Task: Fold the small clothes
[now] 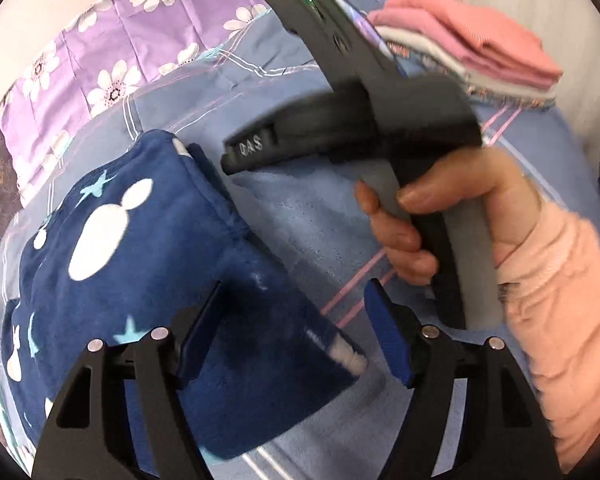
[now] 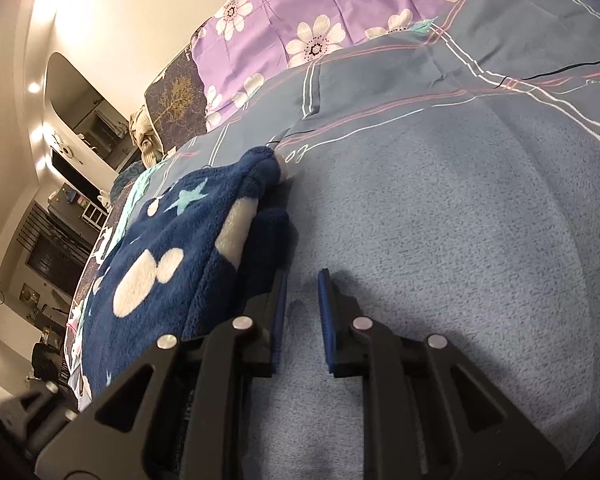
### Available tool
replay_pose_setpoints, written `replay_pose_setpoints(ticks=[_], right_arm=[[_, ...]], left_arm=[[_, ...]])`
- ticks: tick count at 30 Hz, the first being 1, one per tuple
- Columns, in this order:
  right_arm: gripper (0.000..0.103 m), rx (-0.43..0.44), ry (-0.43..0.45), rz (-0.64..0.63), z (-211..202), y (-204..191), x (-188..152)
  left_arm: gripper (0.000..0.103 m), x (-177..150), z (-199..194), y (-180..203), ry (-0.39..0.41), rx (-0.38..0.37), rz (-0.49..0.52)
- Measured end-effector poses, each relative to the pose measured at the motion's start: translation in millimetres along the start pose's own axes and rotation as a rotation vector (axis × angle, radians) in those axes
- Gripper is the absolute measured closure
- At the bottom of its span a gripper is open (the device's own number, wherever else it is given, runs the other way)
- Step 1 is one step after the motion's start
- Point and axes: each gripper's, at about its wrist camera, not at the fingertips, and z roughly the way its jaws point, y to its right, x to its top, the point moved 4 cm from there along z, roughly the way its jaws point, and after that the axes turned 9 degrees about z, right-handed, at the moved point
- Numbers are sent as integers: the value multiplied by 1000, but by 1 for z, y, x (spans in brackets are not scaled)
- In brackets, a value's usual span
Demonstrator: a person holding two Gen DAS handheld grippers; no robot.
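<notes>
A bed covered by a blue-grey blanket (image 1: 300,216) with thin pink and white lines fills both views. On it lies a small navy fleece garment (image 1: 140,280) printed with white blobs and pale blue stars, folded over into a thick bundle.

In the left wrist view the garment fills the frame from about nine o'clock down to six o'clock. The left gripper (image 1: 292,340) hangs over the garment's near edge with its blue-padded jaws spread apart; the fleece sits under and between them, but neither pad presses on it. At about three o'clock a hand (image 1: 420,232) in a pink sleeve (image 1: 560,320) grasps the black handle of the right gripper (image 1: 236,160), whose tip points toward the garment's upper corner at ten o'clock. That tip is blurred, so contact with the cloth cannot be judged here. At one o'clock a stack of folded pink and white clothes (image 1: 472,52) rests on the bed. A purple sheet with white flowers (image 1: 140,40) lies at eleven o'clock.

In the right wrist view, its jaws stand narrowly apart over bare blanket at six o'clock, holding nothing. The garment lies just beside the left-hand pad, stretching toward nine o'clock.
</notes>
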Motion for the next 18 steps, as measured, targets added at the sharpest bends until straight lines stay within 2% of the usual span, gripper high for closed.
replay_pose_setpoints(ticks=[1, 2, 5, 8, 12, 18], right_arm=[[84, 6, -2, 1, 0, 0, 0], [83, 11, -4, 2, 0, 1, 0], [79, 26, -10, -5, 0, -1, -1], [72, 27, -10, -20, 0, -5, -2], [62, -7, -8, -58, 4, -15, -5], [61, -109, -22, -61, 29, -22, 10]], left_arm=[[70, -2, 2, -2, 0, 31, 0], [76, -6, 4, -8, -3, 59, -11], [90, -17, -3, -28, 16, -28, -105], [90, -27, -8, -44, 21, -80, -168], [90, -35, -6, -43, 19, -104, -166], [89, -29, -1, -24, 17, -136, -104]])
